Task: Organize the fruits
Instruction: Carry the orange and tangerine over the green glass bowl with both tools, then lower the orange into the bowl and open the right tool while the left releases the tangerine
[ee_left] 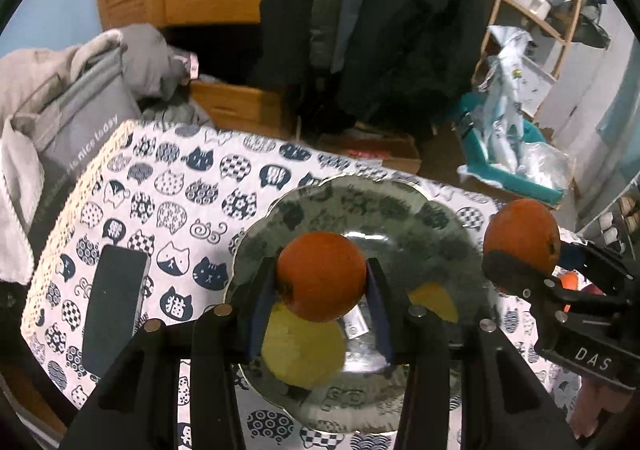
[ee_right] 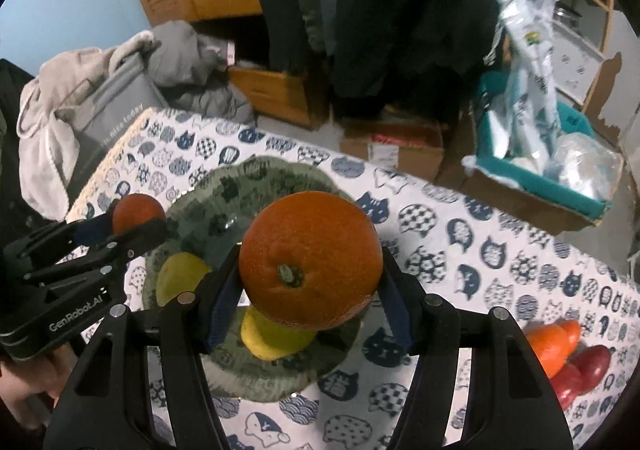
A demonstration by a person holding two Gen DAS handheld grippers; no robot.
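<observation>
My left gripper (ee_left: 322, 280) is shut on a small orange (ee_left: 322, 270) held above a scalloped glass plate (ee_left: 348, 186). Two yellow lemons lie on the plate, one (ee_left: 304, 350) under that orange and one (ee_left: 434, 300) to its right. At the plate's right rim, my right gripper (ee_left: 520, 256) is shut on a larger orange (ee_left: 520, 234). In the right wrist view this large orange (ee_right: 310, 264) fills the jaws of the right gripper (ee_right: 310, 278) over the plate (ee_right: 256, 166) and the lemons (ee_right: 180, 276) (ee_right: 276, 338). The left gripper (ee_right: 136, 224) with its small orange (ee_right: 138, 210) shows at the left.
The plate sits on a table with a cat-print cloth (ee_left: 168, 186). A dark phone (ee_left: 114, 310) lies left of the plate. Orange and red peppers (ee_right: 560, 350) lie right of it. A grey bag (ee_left: 80, 118) and clothes stand beyond the table's far left edge.
</observation>
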